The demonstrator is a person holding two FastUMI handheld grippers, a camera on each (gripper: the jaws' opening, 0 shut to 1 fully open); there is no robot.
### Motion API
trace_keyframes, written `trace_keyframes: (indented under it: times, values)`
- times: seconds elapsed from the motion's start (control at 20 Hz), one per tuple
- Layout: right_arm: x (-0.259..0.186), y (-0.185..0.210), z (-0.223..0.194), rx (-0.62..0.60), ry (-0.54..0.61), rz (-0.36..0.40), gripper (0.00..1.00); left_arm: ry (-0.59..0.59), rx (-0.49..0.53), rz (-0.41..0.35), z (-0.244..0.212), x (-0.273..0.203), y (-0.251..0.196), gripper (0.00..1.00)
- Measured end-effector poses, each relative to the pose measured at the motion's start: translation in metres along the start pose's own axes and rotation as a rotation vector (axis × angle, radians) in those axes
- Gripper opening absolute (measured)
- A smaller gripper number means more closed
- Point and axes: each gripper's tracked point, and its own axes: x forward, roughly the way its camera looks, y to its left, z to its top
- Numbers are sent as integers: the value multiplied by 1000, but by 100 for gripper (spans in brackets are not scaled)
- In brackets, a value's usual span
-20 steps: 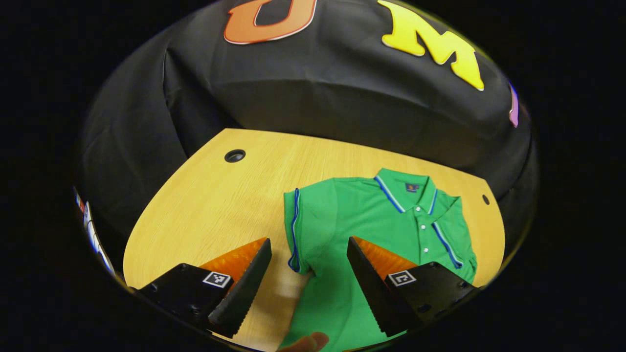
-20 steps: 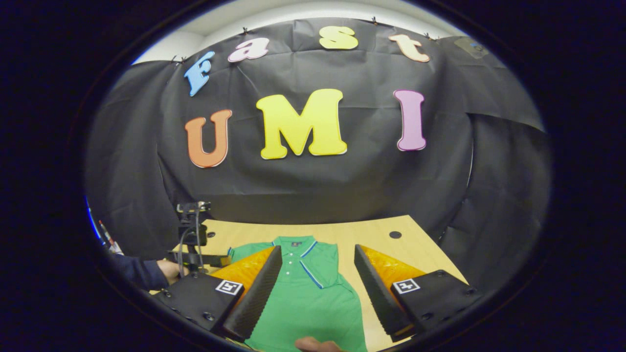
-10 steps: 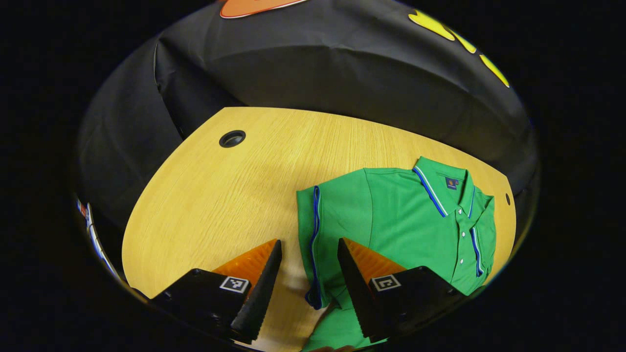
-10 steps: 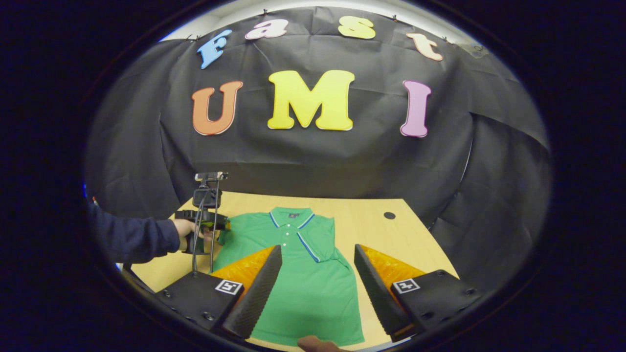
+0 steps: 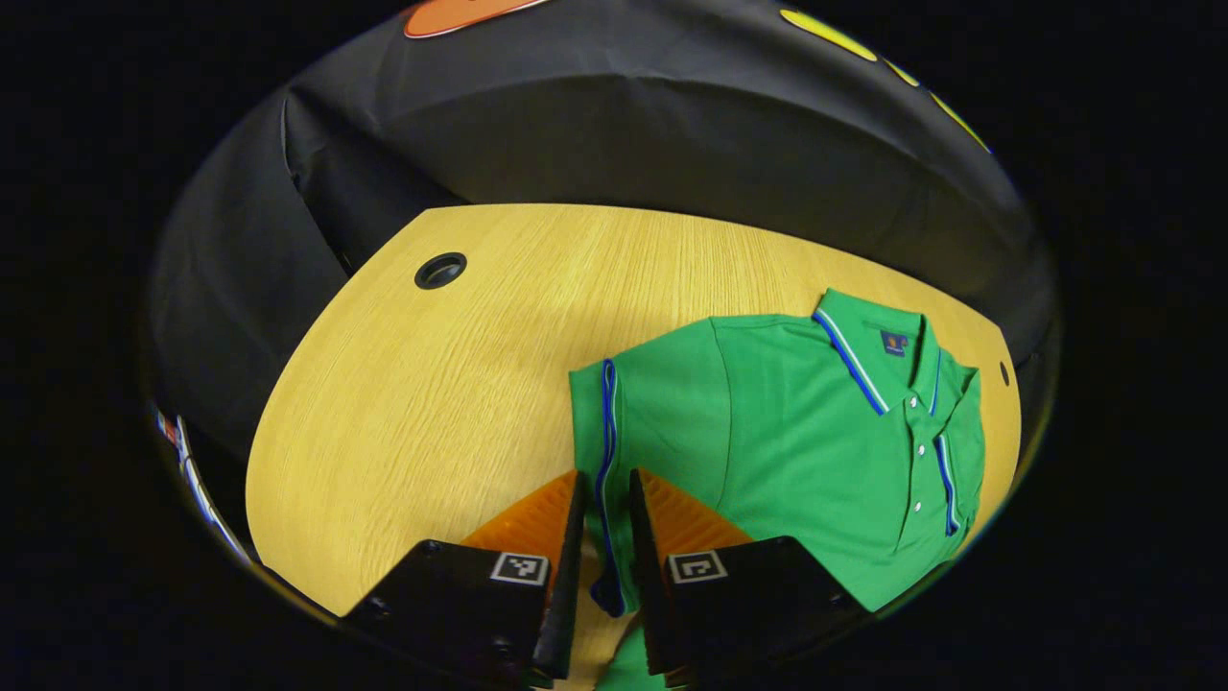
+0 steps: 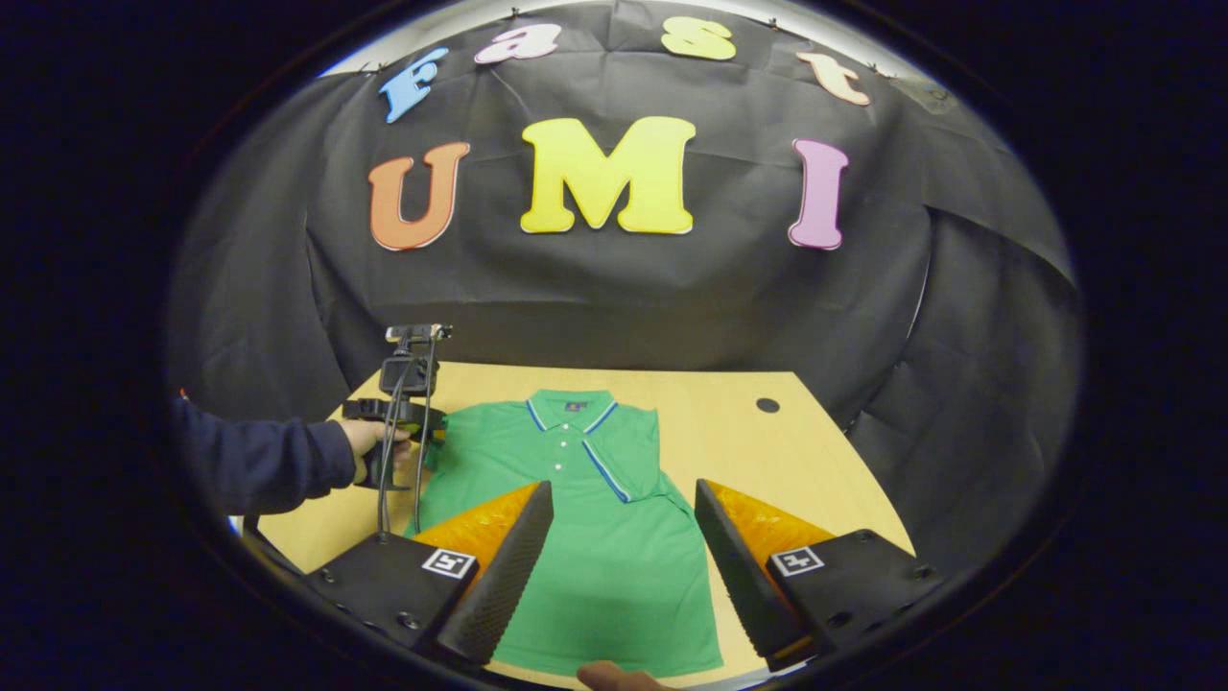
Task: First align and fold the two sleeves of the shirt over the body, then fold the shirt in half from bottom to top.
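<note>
A green polo shirt [image 5: 815,432] with blue-trimmed collar and cuffs lies face up on the wooden table [image 5: 432,403]. My left gripper [image 5: 605,475] straddles the blue hem of the shirt's left sleeve [image 5: 662,403], its fingers drawn close with a narrow gap around the cloth. In the right gripper view that gripper [image 6: 408,422] sits at the same sleeve, held by a hand [image 6: 369,446]. The other sleeve [image 6: 628,451] lies folded over the shirt [image 6: 595,566]. My right gripper [image 6: 624,485] hovers open above the shirt's lower half, holding nothing.
A round cable hole [image 5: 440,271] is in the table's far left corner, and another hole [image 6: 767,405] is at the far right. Bare wood stretches left of the shirt. The black cloth wall closes off the back. A fingertip [image 6: 614,677] shows at the bottom edge.
My left gripper has moved down to the left sleeve's hem and its fingers have closed in from wide to a narrow gap. The right gripper has risen slightly and stays open.
</note>
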Motion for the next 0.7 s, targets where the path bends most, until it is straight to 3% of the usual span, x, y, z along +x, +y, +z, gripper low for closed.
trace_keyframes:
  times: [0.15,0.2,0.3,0.7]
  values:
    - [2,-2,-2,-5,5,1,96,-15,-3,-45,2,2,-6,21]
    - [1,-1,-2,-6,8,2,96,-14,-1,-55,3,2,-4,12]
    - [0,-2,1,-3,11,1,96,-15,-3,-79,4,1,-4,8]
    - [-18,-7,53,-8,-141,-45,95,-21,78,-126,15,-21,-1,3]
